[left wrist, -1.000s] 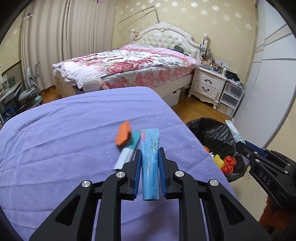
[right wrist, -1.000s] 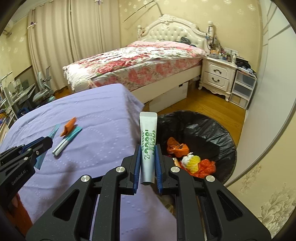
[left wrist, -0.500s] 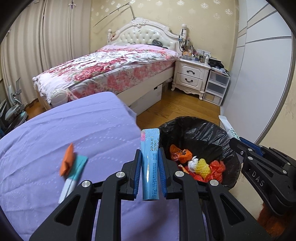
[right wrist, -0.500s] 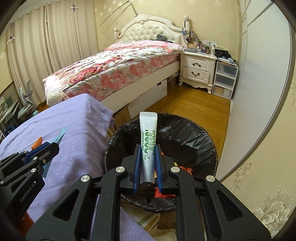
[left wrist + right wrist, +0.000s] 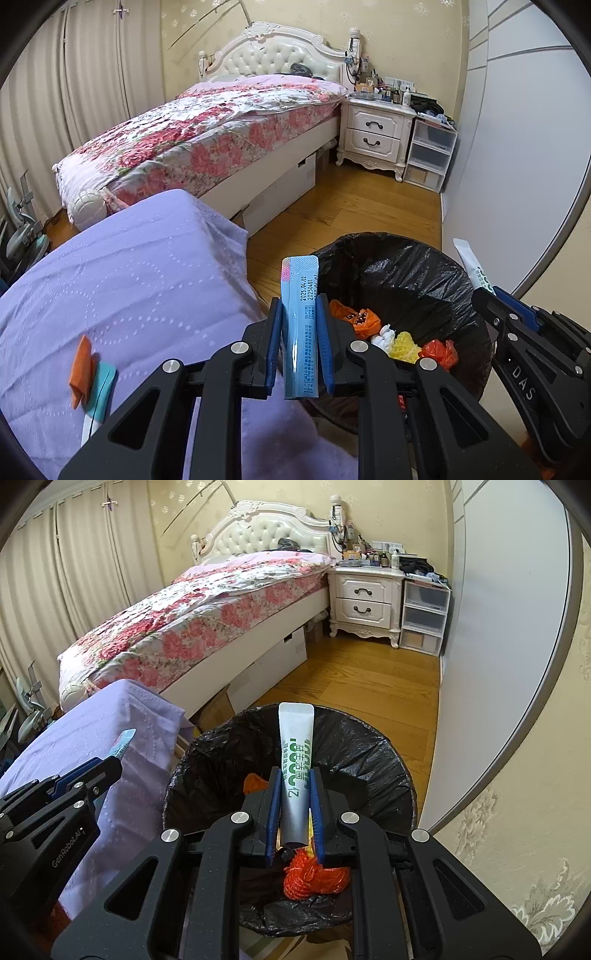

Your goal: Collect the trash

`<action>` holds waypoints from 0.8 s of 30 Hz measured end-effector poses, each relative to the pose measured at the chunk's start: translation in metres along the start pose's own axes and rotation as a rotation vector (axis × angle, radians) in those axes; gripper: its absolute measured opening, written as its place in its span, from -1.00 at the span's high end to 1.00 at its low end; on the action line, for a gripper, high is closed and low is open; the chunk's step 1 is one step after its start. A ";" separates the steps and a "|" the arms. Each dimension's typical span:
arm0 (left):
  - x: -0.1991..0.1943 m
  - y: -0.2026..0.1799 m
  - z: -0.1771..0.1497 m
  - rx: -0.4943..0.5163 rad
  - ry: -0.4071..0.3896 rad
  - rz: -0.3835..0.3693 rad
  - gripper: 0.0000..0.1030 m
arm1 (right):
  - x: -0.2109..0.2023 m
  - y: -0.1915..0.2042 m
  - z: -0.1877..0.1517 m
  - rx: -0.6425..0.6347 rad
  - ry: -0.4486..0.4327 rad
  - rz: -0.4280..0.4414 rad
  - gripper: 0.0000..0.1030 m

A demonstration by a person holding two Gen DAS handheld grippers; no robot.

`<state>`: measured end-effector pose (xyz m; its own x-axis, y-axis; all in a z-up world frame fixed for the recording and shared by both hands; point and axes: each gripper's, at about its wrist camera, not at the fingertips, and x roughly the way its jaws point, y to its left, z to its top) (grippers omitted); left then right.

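Left gripper [image 5: 300, 314] grasps a blue sachet [image 5: 299, 325] lengthwise between its pads, at the purple-covered table's [image 5: 129, 280] edge beside the bin [image 5: 406, 266]. Right gripper [image 5: 295, 786] clamps a white-and-green sachet [image 5: 295, 753] pointing forward above the black-lined bin. An orange wrapper [image 5: 81, 365] lies on the table.

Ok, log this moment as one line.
left claw: shut on blue sachet | right claw: shut on white sachet | bin: under right claw

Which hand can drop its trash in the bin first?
Right, probably. The right tool holds its white packet over the open black bin, while the left tool holds the blue packet near the bin's rim beside the purple cloth.
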<state>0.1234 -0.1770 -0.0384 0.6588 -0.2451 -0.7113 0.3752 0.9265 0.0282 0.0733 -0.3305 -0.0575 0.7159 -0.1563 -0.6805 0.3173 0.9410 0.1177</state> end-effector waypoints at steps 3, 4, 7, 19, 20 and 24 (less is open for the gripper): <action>0.008 -0.005 0.003 0.011 0.018 0.006 0.61 | 0.005 -0.003 0.001 0.007 0.004 -0.012 0.70; 0.010 -0.006 0.004 0.015 0.023 0.009 0.61 | 0.007 -0.004 0.002 0.011 0.006 -0.014 0.70; 0.016 -0.008 0.005 0.021 0.037 0.015 0.61 | 0.013 -0.007 0.003 0.021 0.014 -0.024 0.70; 0.023 -0.013 0.006 0.049 0.059 0.011 0.57 | 0.022 -0.008 0.001 0.024 0.037 -0.035 0.67; 0.023 -0.014 0.005 0.057 0.059 0.011 0.54 | 0.022 -0.008 0.001 0.025 0.036 -0.037 0.67; 0.021 -0.017 0.004 0.069 0.048 0.028 0.22 | 0.021 -0.009 0.001 0.032 0.032 -0.043 0.49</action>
<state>0.1332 -0.1993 -0.0506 0.6382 -0.2036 -0.7425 0.4021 0.9106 0.0958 0.0860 -0.3423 -0.0724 0.6813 -0.1864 -0.7079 0.3676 0.9234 0.1106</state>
